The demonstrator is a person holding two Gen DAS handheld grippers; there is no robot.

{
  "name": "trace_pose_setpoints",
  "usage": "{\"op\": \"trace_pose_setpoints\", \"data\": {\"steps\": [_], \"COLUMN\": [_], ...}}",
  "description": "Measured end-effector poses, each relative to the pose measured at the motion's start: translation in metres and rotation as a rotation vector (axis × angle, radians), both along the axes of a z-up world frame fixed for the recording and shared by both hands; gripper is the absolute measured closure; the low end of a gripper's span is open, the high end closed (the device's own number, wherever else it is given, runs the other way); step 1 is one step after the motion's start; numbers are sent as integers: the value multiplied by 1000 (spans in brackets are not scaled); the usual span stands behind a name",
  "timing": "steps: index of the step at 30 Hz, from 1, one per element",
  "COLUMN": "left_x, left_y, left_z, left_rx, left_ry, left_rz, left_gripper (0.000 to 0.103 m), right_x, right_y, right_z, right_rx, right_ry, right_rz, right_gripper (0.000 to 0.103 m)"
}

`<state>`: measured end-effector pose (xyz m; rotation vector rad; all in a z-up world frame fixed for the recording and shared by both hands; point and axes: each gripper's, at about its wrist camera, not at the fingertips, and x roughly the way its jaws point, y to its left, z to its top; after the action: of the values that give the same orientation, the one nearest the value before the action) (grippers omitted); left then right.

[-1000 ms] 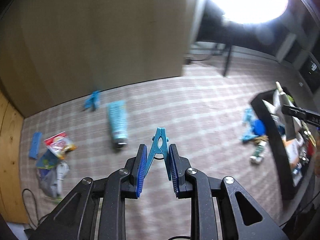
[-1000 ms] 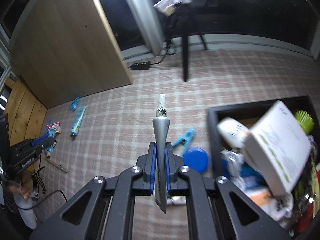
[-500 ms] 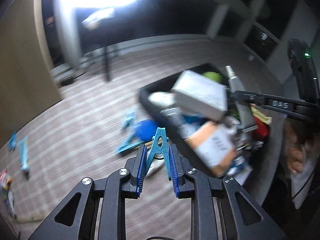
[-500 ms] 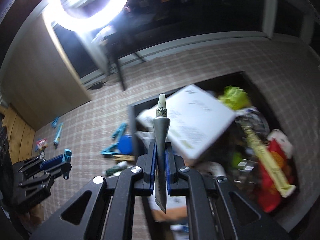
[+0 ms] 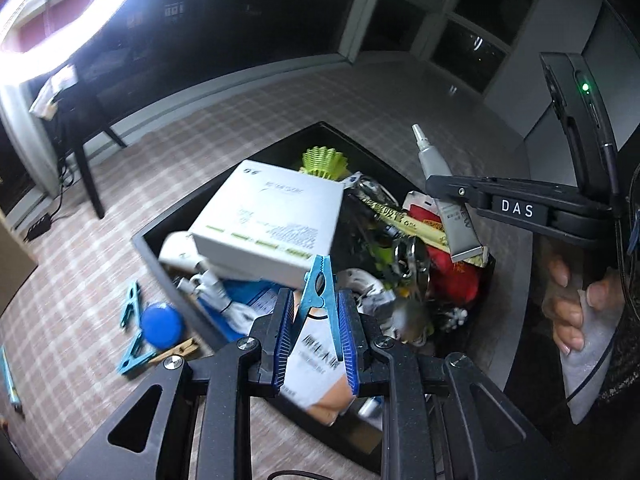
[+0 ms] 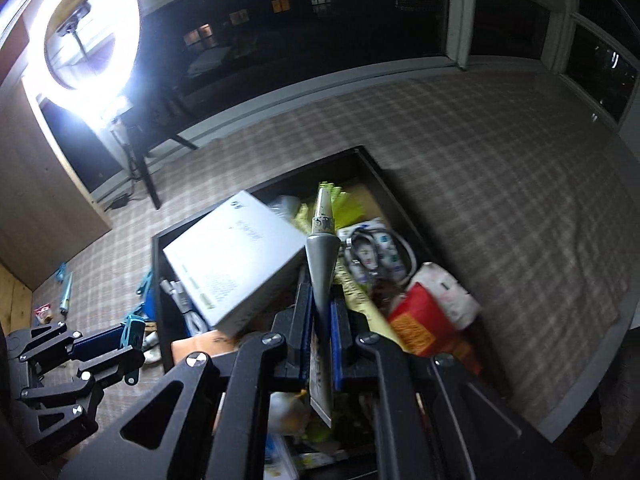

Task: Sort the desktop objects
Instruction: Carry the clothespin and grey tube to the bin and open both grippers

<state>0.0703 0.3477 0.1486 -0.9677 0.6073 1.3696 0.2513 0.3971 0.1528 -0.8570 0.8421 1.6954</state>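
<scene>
A: Left wrist camera first. What sits between the fingers?

B: The left gripper [image 5: 314, 336] is clamped on a teal clothespin [image 5: 319, 294]; its legs are pinched between the blue pads [image 5: 283, 334] and its tip points forward past the fingertips. Ahead of and below the fingers lies the black bin [image 5: 149, 248], crammed full. A white box [image 5: 272, 216] lies tilted on the heap just beyond the clothespin tip, with a lime-green ribbed item [image 5: 323, 162] farther out.

A: And to the sides?

B: Right of the fingers, the right gripper [image 5: 442, 186] reaches in over the bin, holding a grey tube [image 5: 448, 204] with its nozzle up; a red packet [image 5: 452, 276] lies under it. Left of the fingers, on the checked cloth [image 5: 280, 104] outside the bin, lie a blue round lid [image 5: 162, 325] and two more teal clips [image 5: 132, 308], close together.

A: Now the right wrist camera.

B: The right gripper [image 6: 320, 332] is closed on the grey tube [image 6: 322, 268], squeezed flat between the pads, nozzle pointing forward over the bin [image 6: 158, 264]. The white box [image 6: 236, 264] is just left of the fingers, the red packet [image 6: 420, 324] just right. Far left and lower, the left gripper [image 6: 134, 334] shows with the teal clothespin [image 6: 133, 331] at its tip, beside the bin's left wall. A ring light [image 6: 86, 36] glares well beyond, upper left.
</scene>
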Motion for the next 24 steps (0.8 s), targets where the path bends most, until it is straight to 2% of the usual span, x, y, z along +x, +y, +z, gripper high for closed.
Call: {"op": "trace_pose_setpoints", "data": {"steps": [3, 5, 6, 8, 11, 24], "left_x": [11, 16, 17, 18, 18, -3], "left_y": [10, 16, 17, 16, 10, -22], "left_z": [1, -2, -5, -8, -10, 18], "left_rx": [7, -3, -17, -15, -21, 39], "left_ry": [2, -11, -7, 12, 58, 116], "left_rz": [-29, -54, -47, -37, -37, 40], "left_gripper": [81, 67, 50, 49, 49, 49], "right_x": [5, 6, 6, 7, 6, -22], "right_y": [4, 5, 6, 6, 3, -12], "right_z": [-2, -3, -4, -4, -1, 9], "right_rx": [-2, -6, -11, -4, 8, 43], "right_ry": [-8, -13, -23, -27, -14, 5], "right_rz": [-5, 3, -6, -23, -19, 42], "right_gripper": [94, 89, 84, 52, 50, 50]}}
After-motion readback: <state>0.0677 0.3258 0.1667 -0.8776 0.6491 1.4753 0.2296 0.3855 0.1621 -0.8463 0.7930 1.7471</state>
